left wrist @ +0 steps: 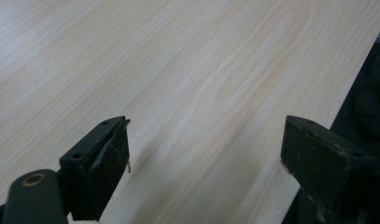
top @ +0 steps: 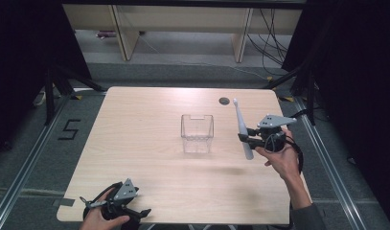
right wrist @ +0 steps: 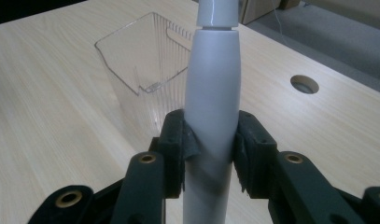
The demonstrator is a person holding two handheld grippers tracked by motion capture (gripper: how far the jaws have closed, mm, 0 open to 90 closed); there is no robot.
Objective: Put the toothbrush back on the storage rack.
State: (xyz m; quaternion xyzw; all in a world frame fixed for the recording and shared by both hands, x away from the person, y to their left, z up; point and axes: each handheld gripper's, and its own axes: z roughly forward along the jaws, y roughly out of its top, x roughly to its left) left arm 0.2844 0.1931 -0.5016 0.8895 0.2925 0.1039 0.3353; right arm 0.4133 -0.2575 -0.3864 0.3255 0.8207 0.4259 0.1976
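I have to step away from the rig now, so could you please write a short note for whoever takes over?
Right gripper: shut on the white plastic electric toothbrush, held above the table, right of the clear plastic square container.
Left gripper: open, holding nothing, over the light wooden table near its front left corner.
Done: toothbrush picked up.
Left: probably placing it in the container, which looks empty.

One electric toothbrush [top: 242,129] is standing upright between the right gripper's [top: 246,139] jaws. One clear plastic container [top: 197,132] is sitting just to that gripper's left. Two grippers are showing, the left gripper [top: 137,212] hovering well apart. One wooden table [top: 149,143] is lying under both, with one cable hole [top: 224,100] beyond the right gripper.
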